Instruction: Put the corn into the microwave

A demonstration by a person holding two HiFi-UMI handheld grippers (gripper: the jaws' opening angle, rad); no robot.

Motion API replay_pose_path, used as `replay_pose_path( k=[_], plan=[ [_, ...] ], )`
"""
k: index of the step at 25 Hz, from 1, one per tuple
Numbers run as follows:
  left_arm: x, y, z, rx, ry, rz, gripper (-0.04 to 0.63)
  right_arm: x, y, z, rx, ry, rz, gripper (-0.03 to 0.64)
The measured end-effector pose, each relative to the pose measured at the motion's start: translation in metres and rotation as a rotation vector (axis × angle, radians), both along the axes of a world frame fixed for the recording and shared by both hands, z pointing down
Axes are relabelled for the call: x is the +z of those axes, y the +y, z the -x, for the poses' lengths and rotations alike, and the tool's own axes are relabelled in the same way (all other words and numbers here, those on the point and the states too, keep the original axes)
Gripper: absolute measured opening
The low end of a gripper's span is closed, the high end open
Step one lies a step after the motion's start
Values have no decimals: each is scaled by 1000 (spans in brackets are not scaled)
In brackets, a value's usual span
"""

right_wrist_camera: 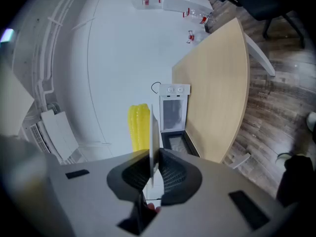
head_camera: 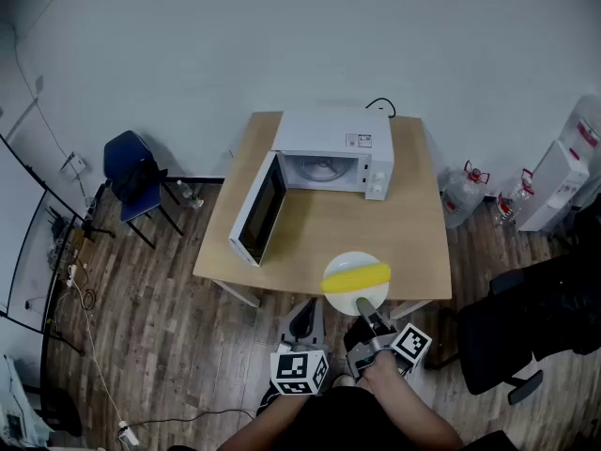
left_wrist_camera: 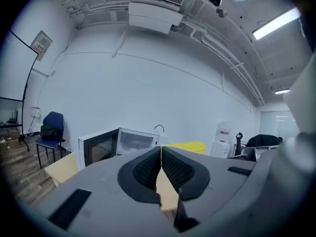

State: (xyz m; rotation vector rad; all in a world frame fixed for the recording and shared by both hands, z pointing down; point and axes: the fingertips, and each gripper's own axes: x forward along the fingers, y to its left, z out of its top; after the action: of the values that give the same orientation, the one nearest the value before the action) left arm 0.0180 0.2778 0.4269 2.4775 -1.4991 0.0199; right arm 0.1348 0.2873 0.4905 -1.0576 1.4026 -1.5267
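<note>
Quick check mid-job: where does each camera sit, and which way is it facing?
Head view: on the person's head, looking steeply down at the table, open microwave and corn on its plate; left gripper, right gripper and forearms show at bottom.
Left gripper view: on that gripper, looking roughly level across the table; its shut, empty jaws fill the foreground.
Right gripper view: on that gripper, rolled sideways, looking along jaws clamped on the plate's rim.
Shared: all three show the microwave and corn.
</note>
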Motion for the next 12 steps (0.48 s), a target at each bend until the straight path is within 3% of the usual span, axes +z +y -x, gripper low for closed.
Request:
replay_pose_path(
  k=[12],
  plan=[
    [11, 10, -1, -27, -12, 16, 14, 7, 6, -4, -19, 16, 27, 84]
  ],
)
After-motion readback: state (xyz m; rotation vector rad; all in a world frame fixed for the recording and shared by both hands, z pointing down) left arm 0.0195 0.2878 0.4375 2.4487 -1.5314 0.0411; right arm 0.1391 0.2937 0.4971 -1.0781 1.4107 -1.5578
